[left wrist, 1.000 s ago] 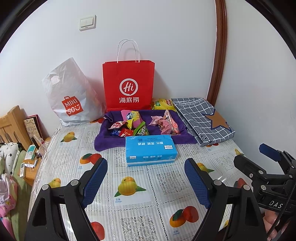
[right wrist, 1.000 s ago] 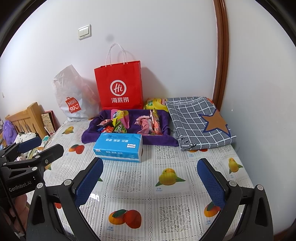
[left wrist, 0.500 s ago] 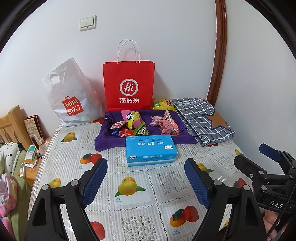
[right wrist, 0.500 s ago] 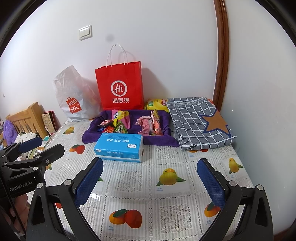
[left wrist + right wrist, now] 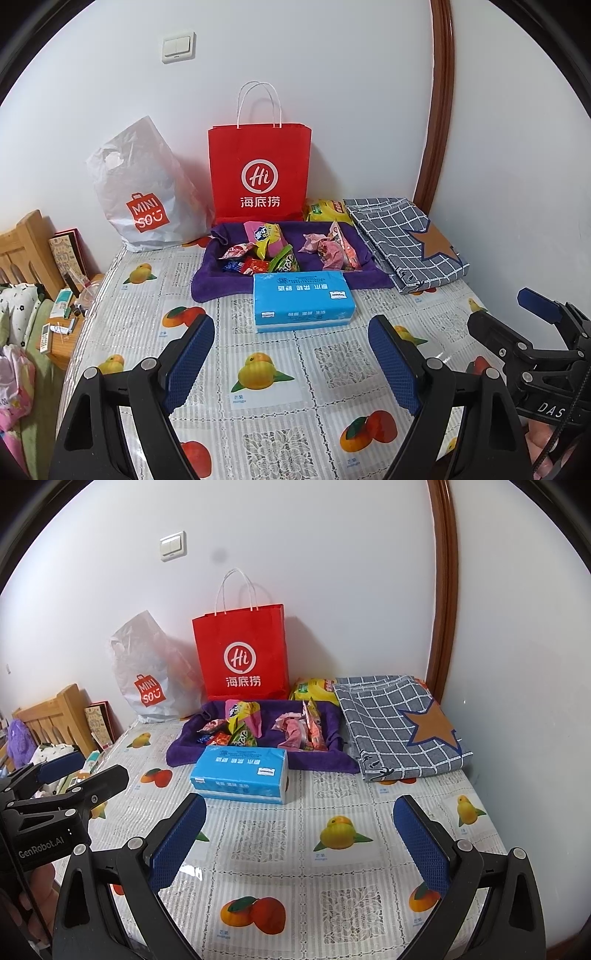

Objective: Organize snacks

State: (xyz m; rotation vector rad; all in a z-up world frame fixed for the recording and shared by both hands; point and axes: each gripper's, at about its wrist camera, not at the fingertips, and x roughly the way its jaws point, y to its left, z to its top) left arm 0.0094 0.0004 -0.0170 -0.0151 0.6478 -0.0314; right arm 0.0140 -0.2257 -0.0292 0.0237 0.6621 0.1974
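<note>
Several loose snack packets (image 5: pixel 269 251) (image 5: pixel 240 727) lie in a heap on a purple towel (image 5: pixel 221 288) (image 5: pixel 184 755) at the back of the table, with a pink-wrapped bunch (image 5: pixel 332 251) (image 5: pixel 299 731) on its right half. A yellow snack bag (image 5: pixel 327 210) (image 5: pixel 314 690) lies behind the towel. My left gripper (image 5: pixel 291 358) is open and empty, low over the fruit-print tablecloth, short of a blue tissue pack (image 5: pixel 303 301). My right gripper (image 5: pixel 299 834) is open and empty, to the right of the left one.
The blue tissue pack (image 5: pixel 240 775) lies just in front of the towel. A red paper bag (image 5: pixel 258 173) (image 5: pixel 242 653) and a white Miniso plastic bag (image 5: pixel 144 192) (image 5: pixel 147 675) stand against the wall. A folded checked cloth (image 5: pixel 402 243) (image 5: pixel 399 727) lies at right. A wooden headboard (image 5: pixel 26 251) is at left.
</note>
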